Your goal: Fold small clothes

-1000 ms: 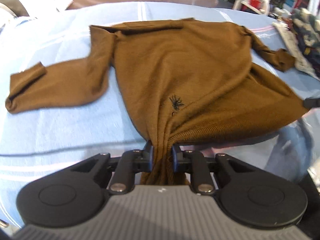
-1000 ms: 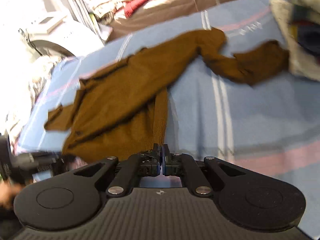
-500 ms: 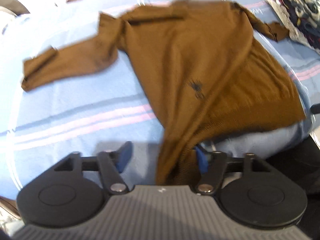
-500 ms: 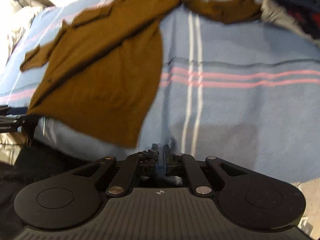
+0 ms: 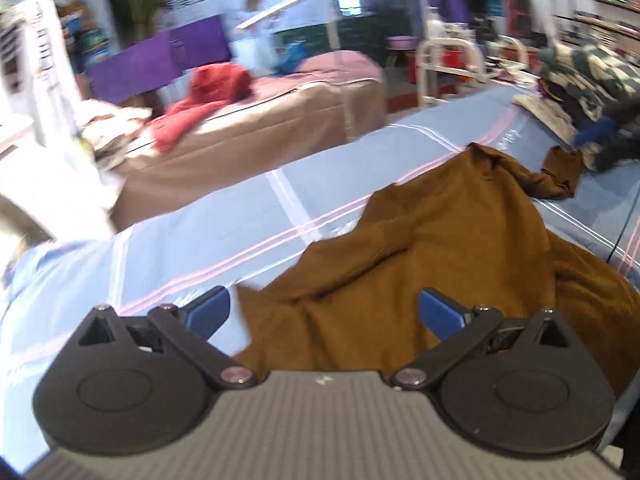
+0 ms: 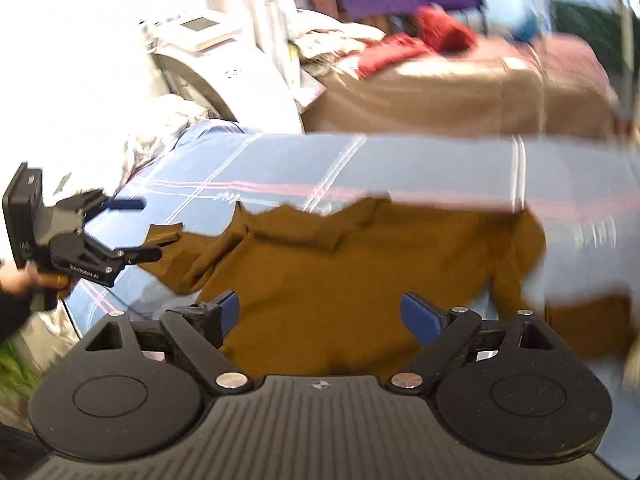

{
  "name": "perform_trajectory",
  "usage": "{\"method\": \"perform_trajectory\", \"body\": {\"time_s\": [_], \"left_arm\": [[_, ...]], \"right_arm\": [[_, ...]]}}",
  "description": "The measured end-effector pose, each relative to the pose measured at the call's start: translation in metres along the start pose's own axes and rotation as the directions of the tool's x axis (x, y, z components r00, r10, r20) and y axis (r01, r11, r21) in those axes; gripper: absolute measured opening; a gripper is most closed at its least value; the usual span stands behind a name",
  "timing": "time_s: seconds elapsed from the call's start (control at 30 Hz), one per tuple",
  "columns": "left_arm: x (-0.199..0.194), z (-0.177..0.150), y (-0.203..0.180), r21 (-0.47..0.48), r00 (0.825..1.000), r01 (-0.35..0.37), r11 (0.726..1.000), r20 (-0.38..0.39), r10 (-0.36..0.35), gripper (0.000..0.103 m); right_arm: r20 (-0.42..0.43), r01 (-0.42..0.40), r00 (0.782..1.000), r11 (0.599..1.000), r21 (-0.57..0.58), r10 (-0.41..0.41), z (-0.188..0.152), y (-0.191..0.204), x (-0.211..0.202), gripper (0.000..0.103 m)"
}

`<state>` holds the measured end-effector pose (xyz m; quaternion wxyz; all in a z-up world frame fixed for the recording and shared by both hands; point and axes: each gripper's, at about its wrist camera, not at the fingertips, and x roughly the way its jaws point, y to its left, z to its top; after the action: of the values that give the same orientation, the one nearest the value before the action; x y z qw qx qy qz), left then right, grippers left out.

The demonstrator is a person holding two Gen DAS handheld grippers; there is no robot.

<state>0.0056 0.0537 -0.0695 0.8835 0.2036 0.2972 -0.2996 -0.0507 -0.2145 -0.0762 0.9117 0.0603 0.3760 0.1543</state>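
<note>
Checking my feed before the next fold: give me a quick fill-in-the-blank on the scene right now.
1. The sweater is ____ in colour.
2. The left gripper has its jaws ____.
3. The right gripper grips ____.
4. The sweater lies on a striped ____ cloth.

Missing words: brown; open; nothing; blue
</note>
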Motion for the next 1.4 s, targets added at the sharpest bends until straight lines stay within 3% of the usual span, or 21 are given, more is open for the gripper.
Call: {"method": "perform_trajectory", "body": {"time_s": [0.03,0.1,0.2,0.3,0.37,0.43,0.5,0.6,0.7,0.8,0.83,0.87,0.9,0.97,1.07,1.13,1.23,1.3,1.33,1.37,1.4], "left_arm": [[0.019,0.007,-0.001,0.018,1.000,0.017,1.000,-0.025,-0.017,0.102],[0.059,0.015,-0.012,0.091,0.997,0.033,0.995,-0.068,-0.027,0.086],[0.119,0.021,-0.033,0.215,0.991,0.005,0.977,-0.132,0.024,0.071],[0.163,0.024,-0.047,0.266,0.986,0.012,0.964,-0.161,0.033,0.066],[0.183,0.025,-0.053,0.294,0.989,-0.033,0.955,-0.127,0.073,0.066],[0.198,0.027,-0.052,0.293,0.991,-0.046,0.955,-0.108,0.081,0.064],[0.207,0.031,-0.046,0.281,0.990,-0.049,0.959,-0.116,0.084,0.042],[0.211,0.040,-0.027,0.195,0.990,-0.006,0.981,-0.139,0.033,0.027],[0.207,0.047,-0.002,0.114,0.984,-0.020,0.993,-0.173,0.039,0.006],[0.206,0.051,0.036,-0.011,0.979,0.000,1.000,-0.206,-0.002,0.006],[0.207,0.052,0.048,-0.053,0.977,0.004,0.999,-0.214,-0.016,0.006],[0.209,0.052,0.059,-0.073,0.975,-0.003,0.997,-0.222,-0.014,0.006],[0.211,0.052,0.068,-0.078,0.974,-0.016,0.997,-0.225,-0.002,0.006],[0.214,0.056,0.081,-0.096,0.975,-0.023,0.995,-0.224,0.001,0.006],[0.221,0.069,0.102,-0.127,0.978,-0.059,0.990,-0.204,0.032,0.006],[0.230,0.080,0.115,-0.136,0.976,-0.110,0.985,-0.202,0.081,0.006],[0.247,0.090,0.136,-0.198,0.970,-0.138,0.971,-0.224,0.092,0.006],[0.254,0.092,0.144,-0.228,0.967,-0.150,0.962,-0.238,0.095,0.009],[0.256,0.092,0.146,-0.240,0.965,-0.149,0.959,-0.248,0.087,0.017],[0.254,0.091,0.147,-0.256,0.966,-0.122,0.959,-0.252,0.055,0.024],[0.251,0.089,0.146,-0.264,0.968,-0.088,0.960,-0.250,0.020,0.045]], "right_arm": [[-0.001,0.028,1.000,0.999,-0.033,-0.028,0.009,-0.005,0.013,0.103],[0.010,0.090,0.996,0.993,-0.075,-0.089,0.024,-0.020,0.039,0.103],[-0.026,0.141,0.989,0.981,-0.131,-0.145,0.044,-0.043,0.081,0.103],[-0.074,0.166,0.982,0.979,-0.119,-0.176,0.060,-0.069,0.118,0.103],[-0.116,0.137,0.982,0.986,-0.092,-0.148,0.069,-0.084,0.138,0.103],[-0.148,0.105,0.982,0.992,-0.066,-0.114,0.076,-0.093,0.157,0.085],[-0.178,0.081,0.980,0.995,-0.055,-0.090,0.085,-0.097,0.178,0.078],[-0.232,0.039,0.971,0.997,-0.060,-0.052,0.090,-0.101,0.202,0.078],[-0.367,-0.088,0.929,0.993,-0.075,0.054,0.085,-0.095,0.219,0.077],[-0.402,-0.128,0.915,0.969,-0.213,0.032,0.078,-0.080,0.221,0.078],[-0.406,-0.123,0.914,0.966,-0.227,0.021,0.079,-0.077,0.220,0.060],[-0.415,-0.128,0.909,0.968,-0.216,0.028,0.081,-0.077,0.219,0.013],[-0.424,-0.141,0.905,0.972,-0.189,0.049,0.083,-0.078,0.217,0.006],[-0.386,-0.135,0.920,0.975,-0.174,0.059,0.088,-0.081,0.204,0.001],[-0.272,0.014,0.960,0.984,-0.177,-0.062,0.104,-0.093,0.180,0.001],[-0.207,0.100,0.971,0.990,-0.097,-0.119,0.114,-0.112,0.166,0.001],[-0.155,0.191,0.966,0.975,-0.112,-0.207,0.115,-0.117,0.160,0.001],[-0.122,0.296,0.940,0.938,-0.179,-0.319,0.106,-0.112,0.167,0.001],[-0.105,0.327,0.930,0.922,-0.207,-0.353,0.103,-0.110,0.171,0.011],[-0.114,0.328,0.928,0.922,-0.207,-0.356,0.099,-0.111,0.174,0.032],[-0.132,0.319,0.929,0.929,-0.186,-0.346,0.097,-0.115,0.176,0.042]]}}
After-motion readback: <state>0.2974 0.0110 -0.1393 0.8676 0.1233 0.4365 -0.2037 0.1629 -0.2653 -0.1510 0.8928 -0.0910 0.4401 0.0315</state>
